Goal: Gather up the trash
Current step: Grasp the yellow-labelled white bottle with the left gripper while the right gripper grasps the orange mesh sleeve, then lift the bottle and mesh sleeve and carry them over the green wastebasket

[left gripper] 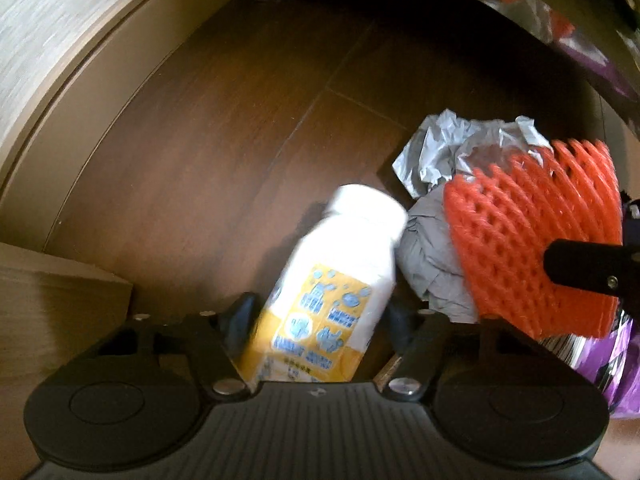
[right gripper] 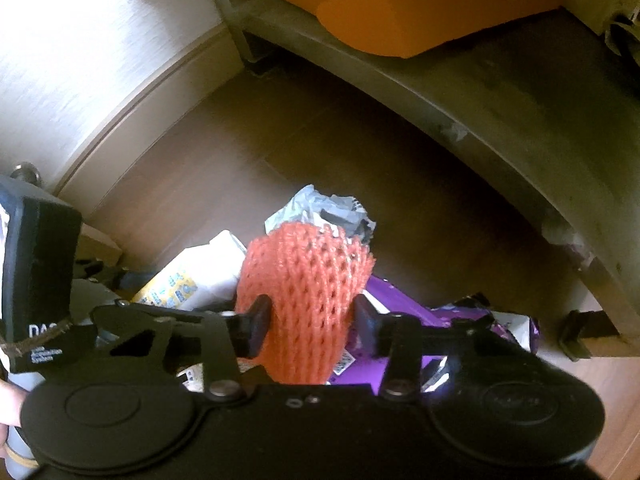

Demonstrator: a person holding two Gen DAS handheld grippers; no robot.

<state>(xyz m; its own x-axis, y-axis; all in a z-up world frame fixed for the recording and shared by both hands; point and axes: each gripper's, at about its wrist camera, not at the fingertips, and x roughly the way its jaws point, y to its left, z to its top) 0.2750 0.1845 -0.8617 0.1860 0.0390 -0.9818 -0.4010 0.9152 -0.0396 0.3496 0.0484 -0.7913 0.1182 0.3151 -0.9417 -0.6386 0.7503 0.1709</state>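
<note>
Your left tongs [left gripper: 320,320] pinch the white bottle [left gripper: 340,272], your right tongs [right gripper: 310,322] pinch the orange foam net [right gripper: 304,292], crumpled grey paper [left gripper: 436,152] just beyond.

floor [left gripper: 248,128]: dark brown wood planks, the landmark for all else
wall panel [left gripper: 52,36]: pale, wood-grained, rising from the floor's left edge
shelf [right gripper: 472,92]: grey, low, standing above the floor's far right side
orange box [right gripper: 404,4]: lying on the shelf, above the floor
shelf leg [right gripper: 236,20]: grey, meeting the floor beside the wall panel
</note>
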